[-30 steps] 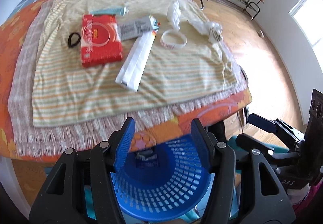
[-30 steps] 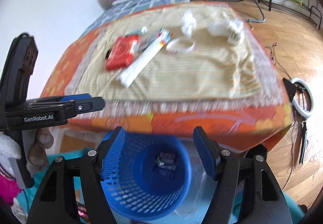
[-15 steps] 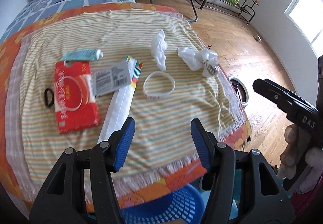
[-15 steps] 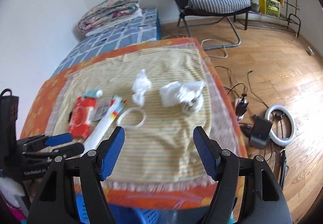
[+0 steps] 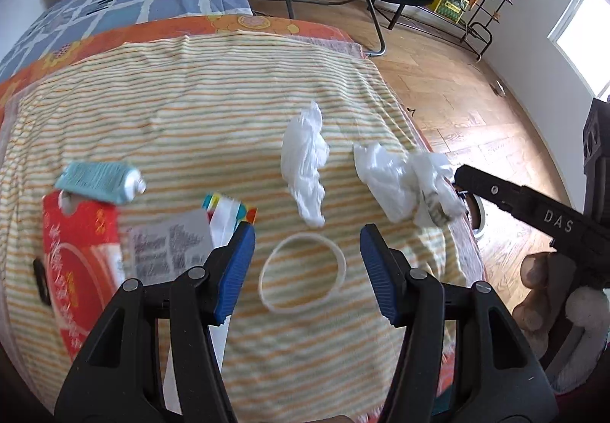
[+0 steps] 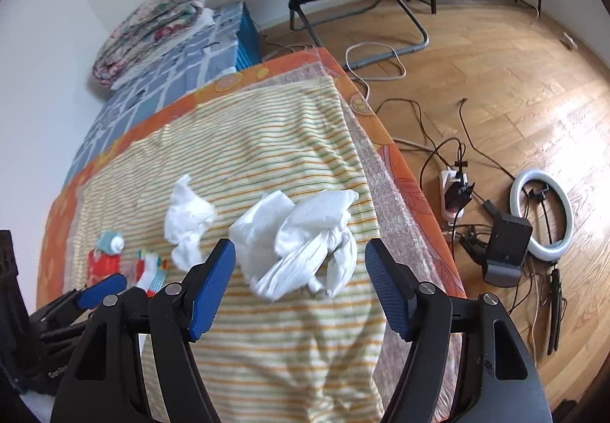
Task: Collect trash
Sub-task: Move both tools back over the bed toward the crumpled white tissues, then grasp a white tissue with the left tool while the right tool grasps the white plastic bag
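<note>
My left gripper (image 5: 303, 259) is open and empty above a white ring band (image 5: 302, 279) on the striped cloth (image 5: 190, 110). Beyond it lies a crumpled white tissue (image 5: 305, 164). To the right lies a larger crumpled white plastic bag (image 5: 404, 186). My right gripper (image 6: 299, 278) is open and empty, hovering close over that bag (image 6: 301, 232); the tissue (image 6: 187, 221) is to its left. The blue trash basket is out of view.
A red box (image 5: 76, 270), a teal tube (image 5: 99, 181), a grey label packet (image 5: 167, 247) and a white striped wrapper (image 5: 225, 217) lie at the cloth's left. A black hair tie (image 5: 40, 280) lies beside the box. Cables and a ring light (image 6: 541, 217) lie on the floor right of the bed.
Both grippers have risen from over the blue basket and moved forward over the bed. The basket has dropped out of view. Both stay open.
</note>
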A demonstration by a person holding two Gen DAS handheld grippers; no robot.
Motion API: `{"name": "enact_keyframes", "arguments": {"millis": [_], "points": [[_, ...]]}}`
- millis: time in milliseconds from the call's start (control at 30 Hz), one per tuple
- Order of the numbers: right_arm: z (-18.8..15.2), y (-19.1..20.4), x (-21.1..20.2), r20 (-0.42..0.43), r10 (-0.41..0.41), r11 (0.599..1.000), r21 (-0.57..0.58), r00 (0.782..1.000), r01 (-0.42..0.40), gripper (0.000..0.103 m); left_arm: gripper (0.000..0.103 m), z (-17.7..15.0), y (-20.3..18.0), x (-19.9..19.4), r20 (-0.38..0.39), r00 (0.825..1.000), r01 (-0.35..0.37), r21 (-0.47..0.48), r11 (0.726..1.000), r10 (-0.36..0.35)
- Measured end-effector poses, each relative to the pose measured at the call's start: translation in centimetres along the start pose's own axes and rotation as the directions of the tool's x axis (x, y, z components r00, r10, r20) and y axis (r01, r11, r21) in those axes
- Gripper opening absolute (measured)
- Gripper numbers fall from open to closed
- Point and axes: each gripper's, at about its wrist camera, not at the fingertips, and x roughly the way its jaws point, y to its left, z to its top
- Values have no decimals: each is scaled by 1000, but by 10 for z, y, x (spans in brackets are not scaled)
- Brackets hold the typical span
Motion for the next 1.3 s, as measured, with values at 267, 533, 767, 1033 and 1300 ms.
{"name": "enact_keyframes", "arguments": {"millis": [267,533,767,1033,1300], "points": [[6,-6,34,-43,-13,1000,15,999,14,70,59,20,17,45,-10,1000,27,-79,996,-28],[3,-3,56,-69,-1,1000,17,998,2,70,42,26,18,60,-5,999,36,-90,995,-37],[1,0,57,-63,7,1000,-6,998,-7,70,22,23,8,61,-6,999,40,-36,999,-40],[-2,7,48,-42,11,998,-53,999,-13,54,12,21,-3,46,24,999,23,25,999,-24],[0,14,19,24,21,997,-77,999,-19,51,12,20,-1,20,57,998,17,22,1000,-18]]}}
